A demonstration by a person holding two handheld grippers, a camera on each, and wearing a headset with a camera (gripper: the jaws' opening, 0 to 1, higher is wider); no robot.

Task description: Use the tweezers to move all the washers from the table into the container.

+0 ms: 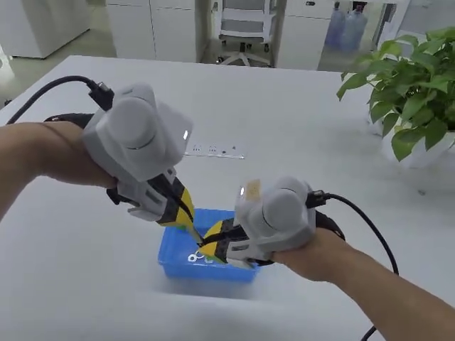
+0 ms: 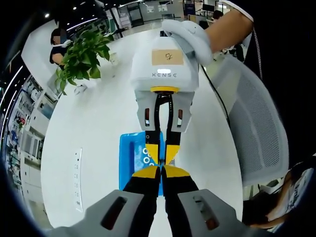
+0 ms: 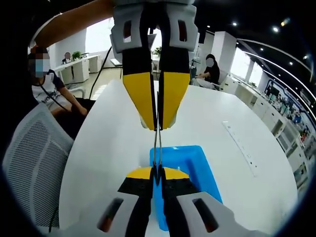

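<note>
Washers (image 1: 193,257) sit in bin (image 1: 206,273); left gripper (image 2: 160,170) and right gripper (image 3: 157,173) both pinch tweezers (image 3: 156,143), jaws near-closed; release low, over bin.

The right tool (image 2: 162,157), seen in the left gripper view, carries a grey printed brand on its white body. It reads roughly "XENSE", though the first letter is unsure. Just above it, a tan sticker (image 2: 167,57) bears handwritten marks, perhaps "0x", too loose to read with certainty.
</note>
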